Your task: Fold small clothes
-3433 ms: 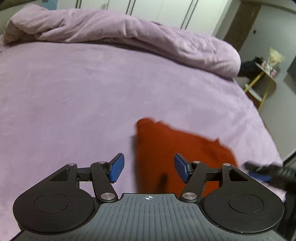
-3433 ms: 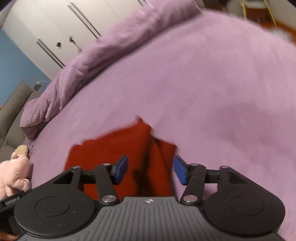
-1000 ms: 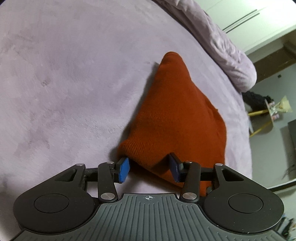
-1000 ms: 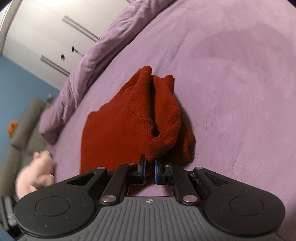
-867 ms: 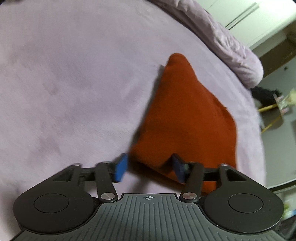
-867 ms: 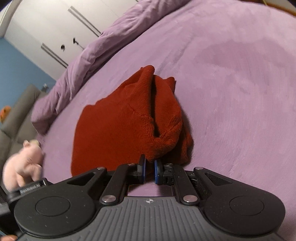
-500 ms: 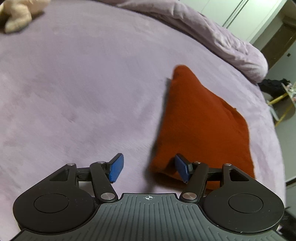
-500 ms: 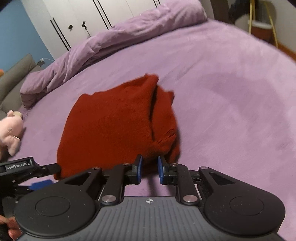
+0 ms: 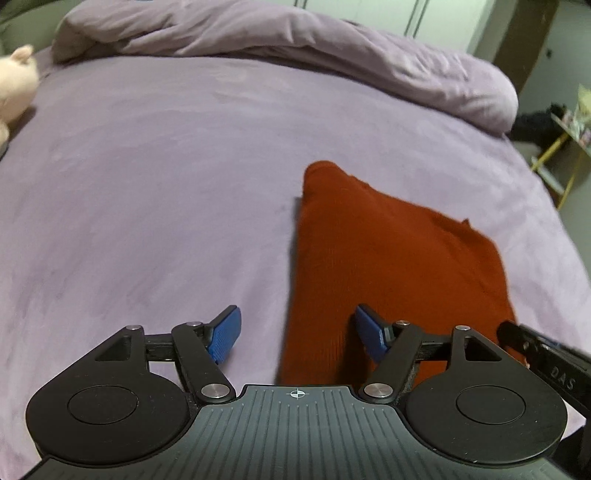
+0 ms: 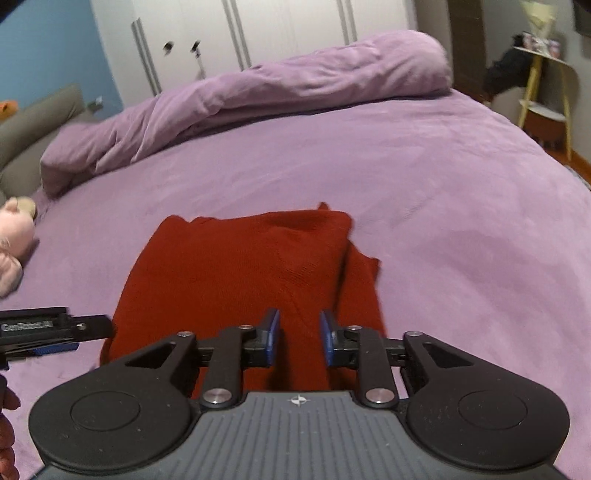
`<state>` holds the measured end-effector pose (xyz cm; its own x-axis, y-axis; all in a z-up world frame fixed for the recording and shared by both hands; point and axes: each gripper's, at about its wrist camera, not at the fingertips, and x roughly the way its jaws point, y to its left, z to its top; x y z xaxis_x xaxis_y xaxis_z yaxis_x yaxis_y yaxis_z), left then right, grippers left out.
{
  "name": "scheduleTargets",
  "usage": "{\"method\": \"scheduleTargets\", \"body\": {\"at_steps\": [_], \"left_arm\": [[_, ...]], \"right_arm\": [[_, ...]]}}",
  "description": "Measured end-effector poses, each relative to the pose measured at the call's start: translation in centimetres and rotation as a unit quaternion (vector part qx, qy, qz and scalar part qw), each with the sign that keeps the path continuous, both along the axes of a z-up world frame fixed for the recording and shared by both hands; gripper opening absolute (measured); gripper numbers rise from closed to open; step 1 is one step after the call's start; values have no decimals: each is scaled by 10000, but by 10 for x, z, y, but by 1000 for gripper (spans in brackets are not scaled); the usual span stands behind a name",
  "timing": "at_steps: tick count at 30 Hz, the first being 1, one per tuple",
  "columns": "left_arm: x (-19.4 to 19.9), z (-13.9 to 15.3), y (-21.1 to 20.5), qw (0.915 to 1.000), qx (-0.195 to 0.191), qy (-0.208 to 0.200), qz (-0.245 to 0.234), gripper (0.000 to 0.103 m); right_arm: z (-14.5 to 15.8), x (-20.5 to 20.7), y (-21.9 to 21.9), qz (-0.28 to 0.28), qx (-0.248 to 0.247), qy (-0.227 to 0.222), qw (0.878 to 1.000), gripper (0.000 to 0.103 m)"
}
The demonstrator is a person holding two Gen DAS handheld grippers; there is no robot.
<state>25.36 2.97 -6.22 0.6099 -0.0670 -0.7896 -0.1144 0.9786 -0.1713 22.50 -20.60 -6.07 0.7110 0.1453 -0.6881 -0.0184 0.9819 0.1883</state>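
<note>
A red knit garment [image 9: 388,266] lies folded flat on the purple bed [image 9: 147,184]; it also shows in the right wrist view [image 10: 240,273]. My left gripper [image 9: 297,338] is open wide and empty over the garment's near left edge. My right gripper [image 10: 298,338] is open part way and empty above the garment's near edge. The left gripper's tip [image 10: 55,328] shows at the left of the right wrist view. The right gripper's tip [image 9: 543,360] shows at the right of the left wrist view.
A rolled purple duvet [image 9: 295,44] lies along the far side of the bed [image 10: 443,184]. A pink plush toy [image 10: 11,236] sits at the left edge. A yellow side table [image 10: 543,85] stands beyond the bed at the right. White wardrobe doors [image 10: 240,33] are behind.
My right gripper has let go of the garment's edge and opened. Both grippers have pulled back and levelled out. The garment now lies flat.
</note>
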Motion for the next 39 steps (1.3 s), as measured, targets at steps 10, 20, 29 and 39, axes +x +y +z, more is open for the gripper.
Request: {"method": "scheduleTargets", "body": {"at_steps": [10,20,29,39], "left_arm": [[6,-15,-5,9987,430,-129,-261,92],[-29,8,-5,9969,754,-19,-227,91],[-102,26,-14,9973,695,-21,-251,95],[-134,60,-24,9946,966,-260,-260,101]], "right_arm": [[-38,11,1,-14,-782,-66,9969,16],[-7,-32,6,101,-1110,-64,9938,26],[-11,-111,5,265,-503,1180,9914,53],[31,-130,15,304,-665,1001,9923,87]]}}
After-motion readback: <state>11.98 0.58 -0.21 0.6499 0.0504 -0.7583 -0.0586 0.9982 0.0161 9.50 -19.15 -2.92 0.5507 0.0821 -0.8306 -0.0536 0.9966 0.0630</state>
